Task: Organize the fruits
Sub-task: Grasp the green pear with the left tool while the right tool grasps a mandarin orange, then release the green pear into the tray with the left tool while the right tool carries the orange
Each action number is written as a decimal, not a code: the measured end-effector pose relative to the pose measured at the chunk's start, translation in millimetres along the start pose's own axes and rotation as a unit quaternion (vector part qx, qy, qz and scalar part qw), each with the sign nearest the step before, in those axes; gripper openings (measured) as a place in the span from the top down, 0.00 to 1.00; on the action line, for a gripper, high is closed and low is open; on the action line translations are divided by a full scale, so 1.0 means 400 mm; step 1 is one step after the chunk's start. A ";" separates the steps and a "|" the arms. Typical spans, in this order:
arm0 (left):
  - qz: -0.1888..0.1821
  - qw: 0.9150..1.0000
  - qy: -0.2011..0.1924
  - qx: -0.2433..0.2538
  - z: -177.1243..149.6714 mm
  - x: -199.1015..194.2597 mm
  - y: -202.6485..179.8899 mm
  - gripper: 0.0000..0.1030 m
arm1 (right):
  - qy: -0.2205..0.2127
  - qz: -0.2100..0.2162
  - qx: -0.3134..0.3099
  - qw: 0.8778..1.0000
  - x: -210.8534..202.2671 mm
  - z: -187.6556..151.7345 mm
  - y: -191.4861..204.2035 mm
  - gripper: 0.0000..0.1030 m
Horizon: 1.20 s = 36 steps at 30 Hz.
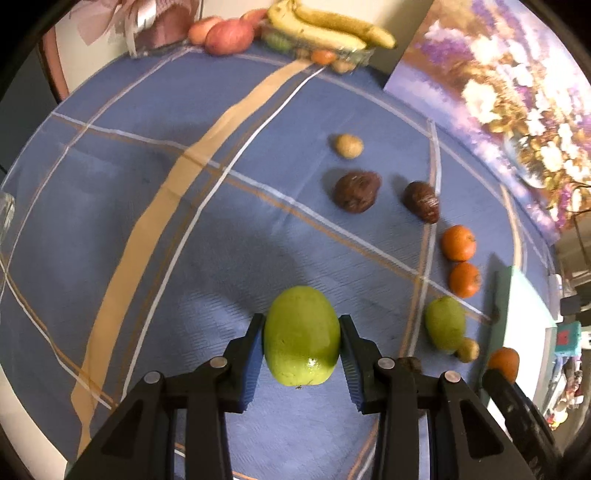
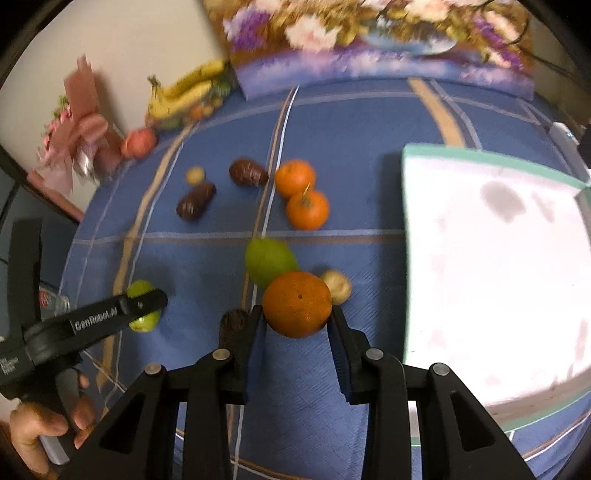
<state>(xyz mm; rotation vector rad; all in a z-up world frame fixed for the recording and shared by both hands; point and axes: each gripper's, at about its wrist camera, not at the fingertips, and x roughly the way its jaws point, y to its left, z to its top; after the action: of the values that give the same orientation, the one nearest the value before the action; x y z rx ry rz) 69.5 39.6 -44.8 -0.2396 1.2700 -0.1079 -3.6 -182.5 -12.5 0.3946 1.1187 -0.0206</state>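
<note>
The green fruit (image 1: 301, 336) sits clamped between the pads of my left gripper (image 1: 302, 354), taken across its widest part, over the near middle of the cloth (image 1: 147, 206); I cannot tell whether it is lifted clear or resting. It looks firm, smooth and a little glossy, so I judge it fairly heavy for its size and apt to slip or roll in the jaws if I squeeze off-centre; the belly, where I have it, seems the right hold. My right gripper (image 2: 297, 325) is closed on an orange (image 2: 297, 304), also across its middle; its dimpled skin should grip better, though too hard a squeeze would likely bruise it. Just beyond the orange lie a second green fruit (image 2: 269, 260) and a small tan fruit (image 2: 337, 286), close together. Farther out are two more oranges (image 2: 301, 192) touching each other, two dark brown fruits (image 2: 195, 201) and another small tan one (image 2: 194, 174). Toward the right edge stands a white tray (image 2: 495, 155) with a green rim, empty as far as I see. At the far edge, bananas (image 1: 328, 27) lie over a clear box, with red apples (image 1: 229, 35) beside them and a flower painting (image 1: 498, 92) propped at the far right corner.
</note>
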 end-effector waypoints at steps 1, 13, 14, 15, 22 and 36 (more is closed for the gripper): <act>-0.005 1.000 -0.007 0.003 0.001 -0.012 -0.006 0.60 | -0.009 -0.006 0.004 1.000 -0.011 0.005 -0.007 0.66; -0.036 0.996 -0.026 0.083 -0.012 -0.073 -0.167 0.60 | -0.059 -0.089 0.090 0.990 -0.067 0.075 -0.178 0.66; -0.038 0.995 -0.026 0.092 -0.010 -0.075 -0.190 0.60 | -0.063 -0.097 0.103 0.988 -0.073 0.082 -0.204 0.66; -0.039 0.994 -0.025 0.098 -0.008 -0.073 -0.208 0.60 | -0.066 -0.101 0.110 0.987 -0.079 0.083 -0.223 0.66; -0.060 0.986 -0.021 0.156 0.004 -0.054 -0.370 0.60 | -0.087 -0.127 0.166 0.974 -0.131 0.107 -0.336 0.66; -0.101 0.959 -0.005 0.265 -0.056 0.014 -0.634 0.60 | -0.106 -0.168 0.196 0.960 -0.155 0.150 -0.447 0.66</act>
<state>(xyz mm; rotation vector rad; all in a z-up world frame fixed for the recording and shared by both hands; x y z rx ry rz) 62.9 -210.3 4.0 0.0949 1.1580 -0.6131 -16.7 -379.2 10.9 0.5372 0.9561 -0.5793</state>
